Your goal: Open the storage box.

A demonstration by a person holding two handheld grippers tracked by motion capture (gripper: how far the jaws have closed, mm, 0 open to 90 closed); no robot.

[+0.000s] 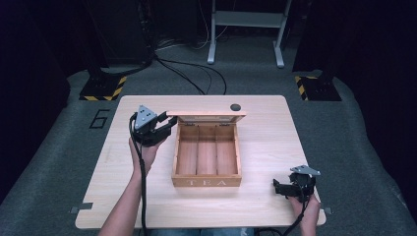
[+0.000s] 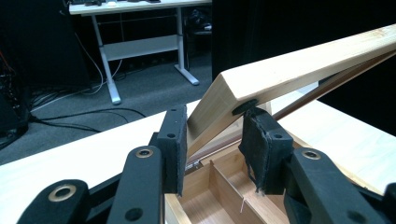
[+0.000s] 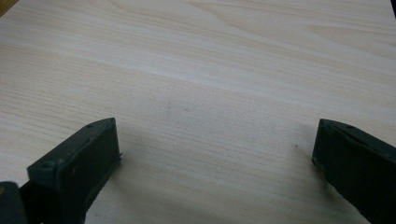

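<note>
A wooden box [image 1: 206, 182] marked TEA stands open at the middle of the table, showing three bare compartments [image 2: 219, 186]. Its lid [image 1: 206, 117] is raised at the far side. My left gripper [image 1: 169, 123] reaches in from the left and is shut on the lid's left end [image 2: 289, 70], one pad on each face of it. In the left gripper view the left gripper [image 2: 212, 135] holds the lid tilted above the box. My right gripper [image 1: 277, 188] rests near the table's front right corner. In its own view the right gripper [image 3: 215, 140] stands open over bare wood.
The light wooden table [image 1: 265, 142] has a dark round hole [image 1: 235, 106] behind the box. On the carpet beyond it are a white desk frame [image 1: 246, 24], trailing cables [image 1: 196, 73] and two stands with yellow-black striped bases [image 1: 103, 88].
</note>
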